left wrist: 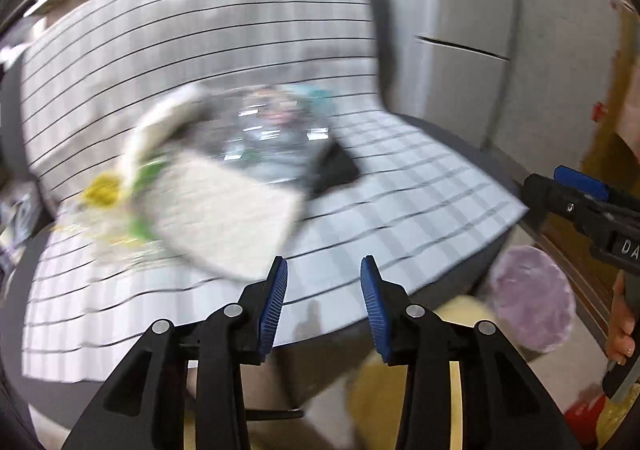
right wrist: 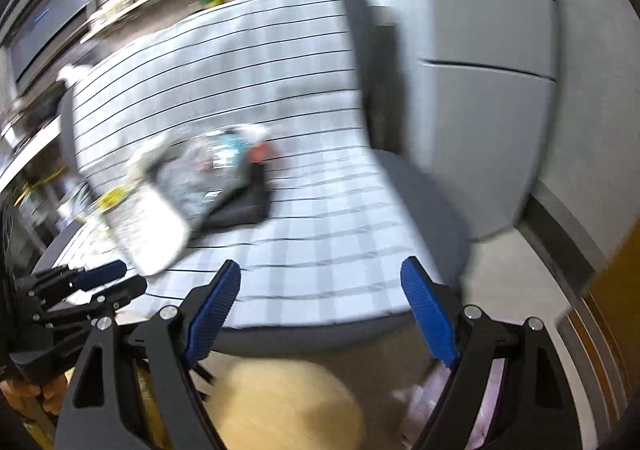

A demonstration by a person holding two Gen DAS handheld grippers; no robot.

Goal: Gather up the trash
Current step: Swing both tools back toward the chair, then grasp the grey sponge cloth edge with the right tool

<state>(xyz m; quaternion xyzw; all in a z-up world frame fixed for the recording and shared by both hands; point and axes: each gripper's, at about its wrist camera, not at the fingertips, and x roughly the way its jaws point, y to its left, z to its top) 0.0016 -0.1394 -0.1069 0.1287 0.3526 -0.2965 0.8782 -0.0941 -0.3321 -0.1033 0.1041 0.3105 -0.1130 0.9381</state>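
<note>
A: Left wrist view. Left gripper (left wrist: 324, 300) part open, nothing between the pads. Blurred trash pile (left wrist: 224, 186) lies ahead on the checked sofa (left wrist: 420, 178).

B: Right wrist view. Right gripper (right wrist: 320, 310) wide open, empty too; pile is up and to the left.

A: Advice: slow down, pick one piece, and come down over it before closing.

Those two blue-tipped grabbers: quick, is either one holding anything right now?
Left gripper: open, nothing between its jaws.
Right gripper: wide open, also empty.
</note>
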